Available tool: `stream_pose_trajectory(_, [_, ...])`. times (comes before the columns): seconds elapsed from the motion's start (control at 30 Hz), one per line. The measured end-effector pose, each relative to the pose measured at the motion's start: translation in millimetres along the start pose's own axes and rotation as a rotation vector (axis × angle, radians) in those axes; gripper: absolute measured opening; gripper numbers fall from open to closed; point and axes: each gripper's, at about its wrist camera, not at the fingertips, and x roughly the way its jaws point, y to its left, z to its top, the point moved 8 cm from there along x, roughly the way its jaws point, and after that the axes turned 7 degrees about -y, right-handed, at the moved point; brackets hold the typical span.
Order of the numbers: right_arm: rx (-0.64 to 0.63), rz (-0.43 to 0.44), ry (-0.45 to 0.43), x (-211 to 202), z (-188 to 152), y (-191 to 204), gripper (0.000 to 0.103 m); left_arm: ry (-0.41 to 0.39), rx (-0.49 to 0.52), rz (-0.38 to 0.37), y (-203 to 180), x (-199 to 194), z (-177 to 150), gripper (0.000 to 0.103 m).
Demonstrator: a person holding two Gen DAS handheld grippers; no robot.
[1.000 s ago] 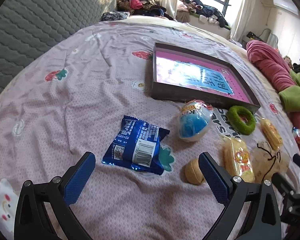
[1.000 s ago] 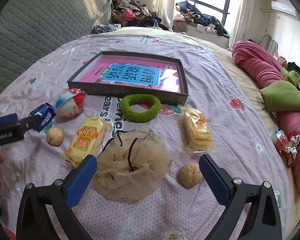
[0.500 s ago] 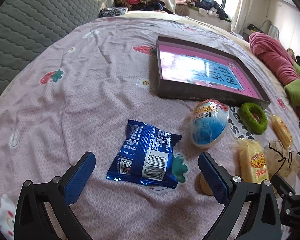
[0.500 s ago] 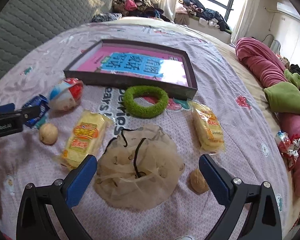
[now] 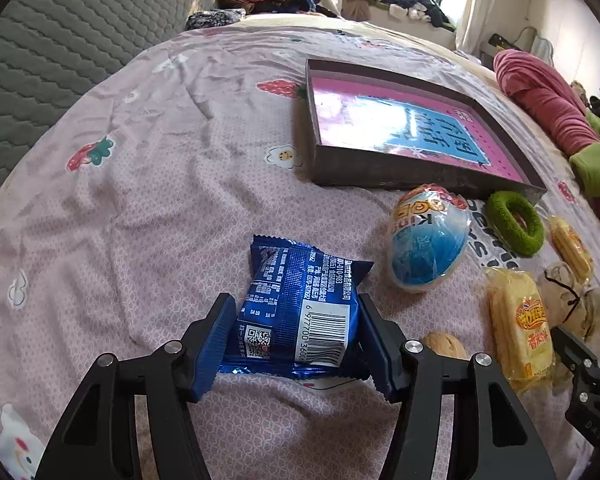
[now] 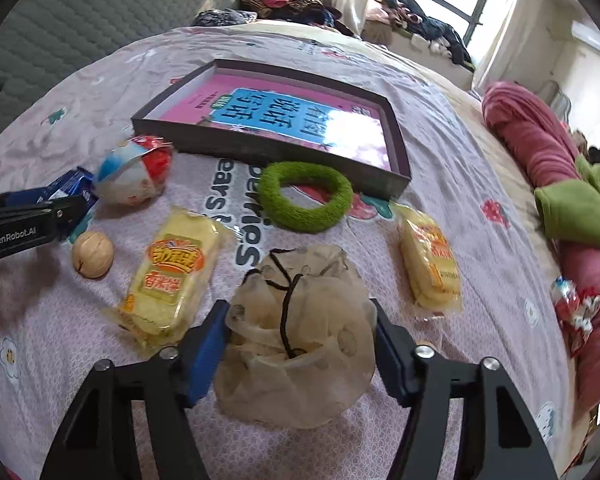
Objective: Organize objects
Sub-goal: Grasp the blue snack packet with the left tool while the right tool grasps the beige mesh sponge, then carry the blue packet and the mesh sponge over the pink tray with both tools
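Observation:
My left gripper (image 5: pixel 296 340) is shut on the blue snack packet (image 5: pixel 300 304), which lies on the pink bedsheet; the pads press both its sides. My right gripper (image 6: pixel 300 344) is shut on the beige mesh drawstring pouch (image 6: pixel 296 340). A dark tray with a pink and blue printed bottom (image 5: pixel 400 132) (image 6: pixel 284 120) lies farther back. Near it are a blue and red toy egg (image 5: pixel 424 240) (image 6: pixel 134 176), a green fuzzy ring (image 6: pixel 304 196) (image 5: pixel 514 224), two yellow cake packets (image 6: pixel 172 276) (image 6: pixel 430 260) and a walnut (image 6: pixel 92 254) (image 5: pixel 444 344).
A rolled pink blanket with a green cloth (image 6: pixel 560 184) lies along the right side of the bed. A red and silver wrapper (image 6: pixel 576 308) sits by it. A grey quilted headboard (image 5: pixel 60 40) rises at the left. Clothes pile by the window (image 6: pixel 420 24).
Both grippers moved forward and down and closed: the left on the blue snack packet, the right on the mesh pouch. The second walnut by the pouch is now hidden.

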Motion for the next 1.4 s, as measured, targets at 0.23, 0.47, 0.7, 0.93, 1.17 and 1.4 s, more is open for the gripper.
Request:
stream_pose_trajectory(0.23, [0.046, 0.104, -0.001, -3, -3, 2, 0.033, -0.006, 0.028, 0.005, -7, -5, -3, 0.058])
stream_pose_trajectory(0.47, [0.172, 0.212, -0.013, -16, -8, -7, 0.027, -0.023, 0.041, 0.010, -12, -17, -3, 0.058])
stream_pose_trajectory(0.7, [0.190, 0.214, -0.047, -31, -5, -9, 0.027, -0.038, 0.034, 0.005, -12, -31, -3, 0.058])
stream_pose_trajectory(0.93, [0.178, 0.187, -0.073, -44, -1, -10, 0.027, -0.068, 0.038, -0.014, -21, -57, -6, 0.058])
stream_pose_trajectory(1.17, [0.178, 0.159, -0.102, -58, 4, -16, 0.027, -0.105, 0.058, -0.033, -37, -82, -6, 0.058])
stream_pose_trajectory(1.4, [0.179, 0.160, -0.128, -70, 11, -17, 0.027, -0.115, 0.072, -0.028, -52, -97, -8, 0.058])
